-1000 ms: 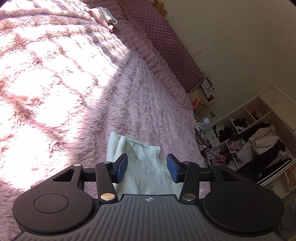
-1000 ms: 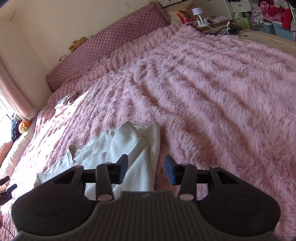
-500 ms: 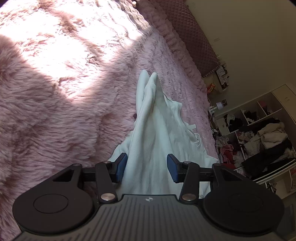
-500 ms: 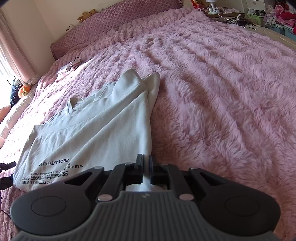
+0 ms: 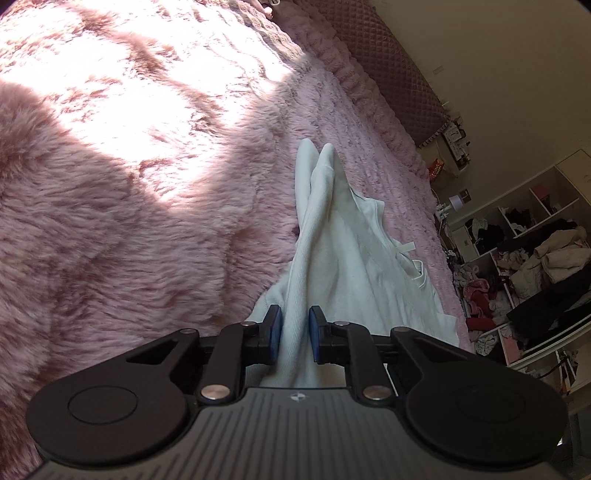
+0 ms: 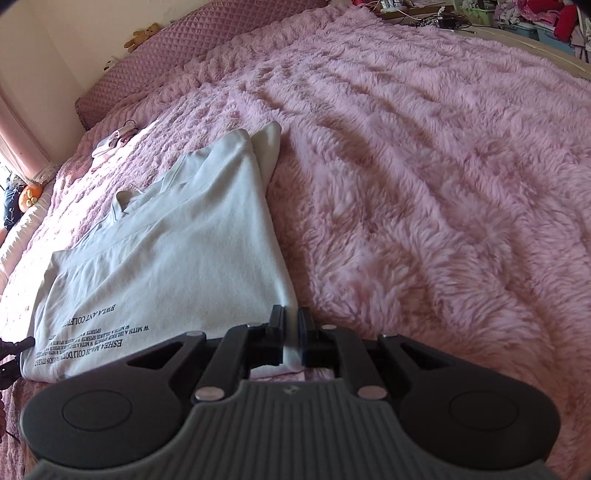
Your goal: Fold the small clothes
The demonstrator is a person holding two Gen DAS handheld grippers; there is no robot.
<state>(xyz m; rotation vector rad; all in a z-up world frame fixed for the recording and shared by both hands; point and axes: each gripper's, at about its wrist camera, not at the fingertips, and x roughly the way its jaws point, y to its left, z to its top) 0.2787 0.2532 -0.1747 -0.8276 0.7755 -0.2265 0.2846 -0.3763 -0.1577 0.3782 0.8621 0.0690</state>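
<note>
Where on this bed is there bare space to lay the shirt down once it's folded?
The widest bare stretch of blanket lies right of the shirt, up to the cluttered nightstand. The sunlit blanket left of the shirt is also free. Tighter spots: the small pink item near the headboard.

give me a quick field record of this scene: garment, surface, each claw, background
garment: white shirt with black print, lying partly folded
surface: pink fluffy blanket on a bed
left claw: jaws closing, a ridge of shirt fabric between them
right claw: pinching the shirt's edge, jaws easing open slightly
background: quilted headboard, shelves stuffed with clothes, teddy bear
</note>
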